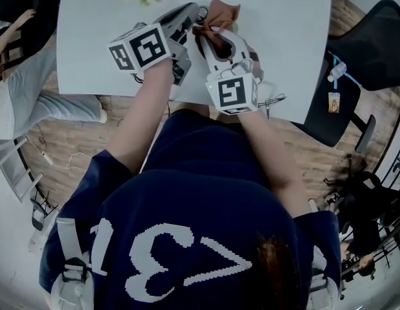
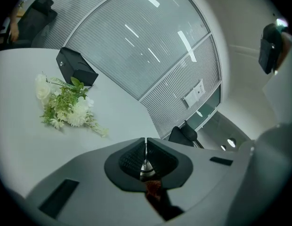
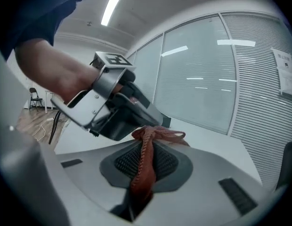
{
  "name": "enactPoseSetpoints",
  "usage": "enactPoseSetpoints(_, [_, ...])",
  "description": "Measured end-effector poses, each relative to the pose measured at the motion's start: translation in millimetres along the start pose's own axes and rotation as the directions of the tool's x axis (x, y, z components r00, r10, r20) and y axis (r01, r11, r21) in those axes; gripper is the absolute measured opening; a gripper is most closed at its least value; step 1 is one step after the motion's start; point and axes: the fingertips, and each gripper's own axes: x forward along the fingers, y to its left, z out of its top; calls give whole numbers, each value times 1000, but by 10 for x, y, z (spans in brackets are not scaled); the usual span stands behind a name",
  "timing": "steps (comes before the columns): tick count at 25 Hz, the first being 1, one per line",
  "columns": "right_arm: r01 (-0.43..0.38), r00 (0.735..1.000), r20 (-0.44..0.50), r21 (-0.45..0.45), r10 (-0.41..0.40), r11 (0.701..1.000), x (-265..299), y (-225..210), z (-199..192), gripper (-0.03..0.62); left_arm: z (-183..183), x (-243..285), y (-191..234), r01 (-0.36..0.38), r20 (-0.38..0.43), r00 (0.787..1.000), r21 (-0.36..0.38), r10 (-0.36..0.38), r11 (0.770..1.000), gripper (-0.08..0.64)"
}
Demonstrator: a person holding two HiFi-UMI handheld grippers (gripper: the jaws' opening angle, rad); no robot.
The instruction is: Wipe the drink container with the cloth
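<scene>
Lighting: bright, even, indoor. Source: long white ceiling strip lamp (image 3: pixel 112 6). Glare: pale streaks on the ribbed glass partition wall (image 2: pixel 146 46).
Shadows: soft and faint on the white rectangular table (image 1: pixel 284 57).
Distortion: strong fisheye bending, black vignette at the corners.
Focus: rust-red woven cloth (image 3: pixel 143 173) sharp in the right gripper view; nearest foreground soft.

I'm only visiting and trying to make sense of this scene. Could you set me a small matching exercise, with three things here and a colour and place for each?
Things:
1. cloth
2. flowers
3. box

Descriptions:
A. black, standing on the table beyond the flowers
B. rust-red, pinched in the right tool
C. white and green, lying on the table

Pairs: 1-B, 2-C, 3-A
</scene>
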Motion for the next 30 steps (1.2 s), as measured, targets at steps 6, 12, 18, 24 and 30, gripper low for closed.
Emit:
enactPoseSetpoints(6, [-23, 992, -123, -65, 15, 998, -155, 171, -550, 60, -44, -15, -58, 29, -8, 1000, -19, -29, 999, 25])
enactPoseSetpoints(12, [43, 975, -221, 101, -20, 994, -181, 45, -930, 60, -66, 24, -195, 82, -35, 996, -35, -83, 996, 25])
enactPoseSetpoints(18, [97, 995, -41, 208, -90, 973, -159, -310, -302, 60, -132, 272, -240, 91, -43, 995, -36, -93, 995, 25])
enactPoseSetpoints(24, [154, 988, 10, 145, -157, 977, -82, -434, -121, 60, -36, 281, -157, 84, -9, 996, -91, -85, 992, 25])
enactPoseSetpoints(30, [165, 986, -3, 28, -165, 986, -90, -314, -384, 60, -99, 348, -193, 104, -14, 994, -120, -107, 987, 25])
